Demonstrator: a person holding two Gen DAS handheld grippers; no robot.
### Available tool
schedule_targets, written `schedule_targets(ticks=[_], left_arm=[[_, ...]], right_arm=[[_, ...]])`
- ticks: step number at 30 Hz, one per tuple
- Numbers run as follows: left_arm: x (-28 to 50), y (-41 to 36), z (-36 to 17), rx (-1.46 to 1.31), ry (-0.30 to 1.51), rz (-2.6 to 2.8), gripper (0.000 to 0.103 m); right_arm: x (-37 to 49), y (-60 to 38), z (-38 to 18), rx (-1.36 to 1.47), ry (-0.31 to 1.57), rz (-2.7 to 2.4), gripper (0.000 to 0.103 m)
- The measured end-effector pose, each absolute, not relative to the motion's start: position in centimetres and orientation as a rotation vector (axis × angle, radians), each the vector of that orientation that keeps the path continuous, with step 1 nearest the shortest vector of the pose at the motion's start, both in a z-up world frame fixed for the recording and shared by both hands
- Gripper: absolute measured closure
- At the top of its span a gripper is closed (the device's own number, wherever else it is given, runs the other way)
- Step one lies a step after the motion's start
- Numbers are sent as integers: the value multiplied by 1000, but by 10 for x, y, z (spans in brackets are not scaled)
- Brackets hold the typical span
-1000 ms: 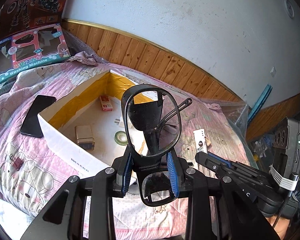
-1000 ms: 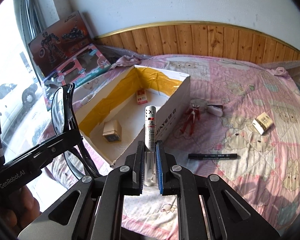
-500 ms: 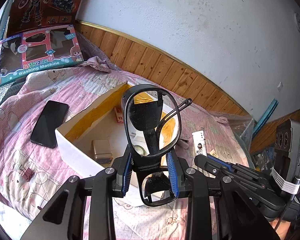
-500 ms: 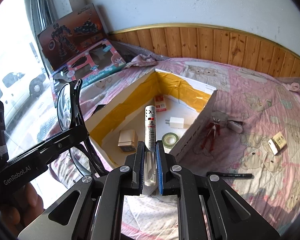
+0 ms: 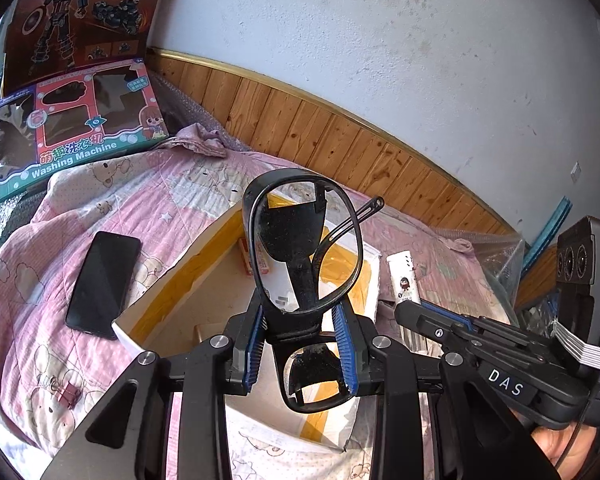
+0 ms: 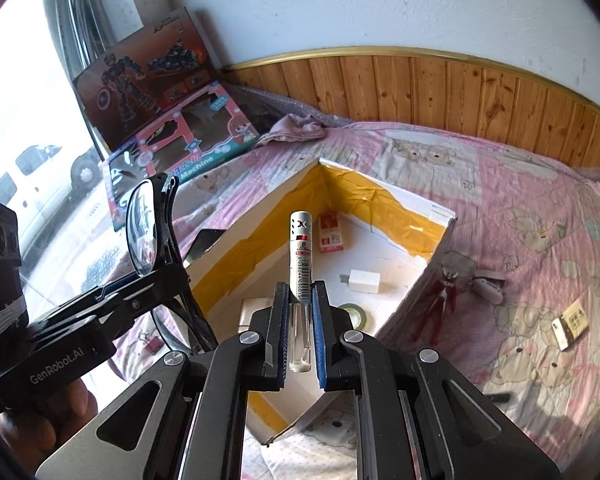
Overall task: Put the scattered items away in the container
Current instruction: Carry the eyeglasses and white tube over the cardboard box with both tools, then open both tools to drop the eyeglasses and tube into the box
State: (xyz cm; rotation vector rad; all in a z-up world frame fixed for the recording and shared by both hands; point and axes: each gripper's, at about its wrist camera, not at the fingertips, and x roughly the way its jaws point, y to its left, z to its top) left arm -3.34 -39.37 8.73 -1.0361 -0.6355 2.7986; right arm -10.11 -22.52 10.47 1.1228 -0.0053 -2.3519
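Observation:
A white cardboard box (image 6: 440, 216) lined with yellow tape sits open on the pink bedspread. My left gripper (image 5: 300, 340) is shut on black-framed glasses (image 5: 304, 248), held upright above the box's near left wall (image 5: 128, 332). My right gripper (image 6: 300, 308) is shut on a white tube (image 6: 300, 256) with a barcode, pointing over the box's near corner. The glasses (image 6: 144, 232) also show at the left of the right wrist view. The box holds a red-and-white packet (image 6: 331, 232), a white charger (image 6: 364, 280), a green tape roll (image 6: 354, 314) and a beige box (image 6: 252, 308).
A black phone (image 5: 102, 284) lies left of the box, with a red binder clip (image 5: 66, 394) nearer. Right of the box lie a red toy figure (image 6: 440, 296), a white item (image 6: 486, 286), a small carton (image 6: 572, 322) and a black pen (image 6: 496, 396). Toy boxes (image 5: 68, 136) lean at the back left.
Both grippers have moved forward and come over the box's near edge, each holding its item as before. The box interior now lies lower and nearer in both views.

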Motion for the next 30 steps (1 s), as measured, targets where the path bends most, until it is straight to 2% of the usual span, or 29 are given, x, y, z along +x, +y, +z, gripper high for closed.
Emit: schedule_targets(ticks=[11,24,30], left_arm=[[-89,-388,55,-1264,-707,2676,70],[-132,-376,15,-1557,-676,2497,70],[-143,-370,-2,-1689,-578,2432,70]], right_arm=[[-172,-227,86,1252,30,-2281,92],[-232,-247,47,1415,185,-2125,92],[-260,-253,25,1513,192,-2072,92]])
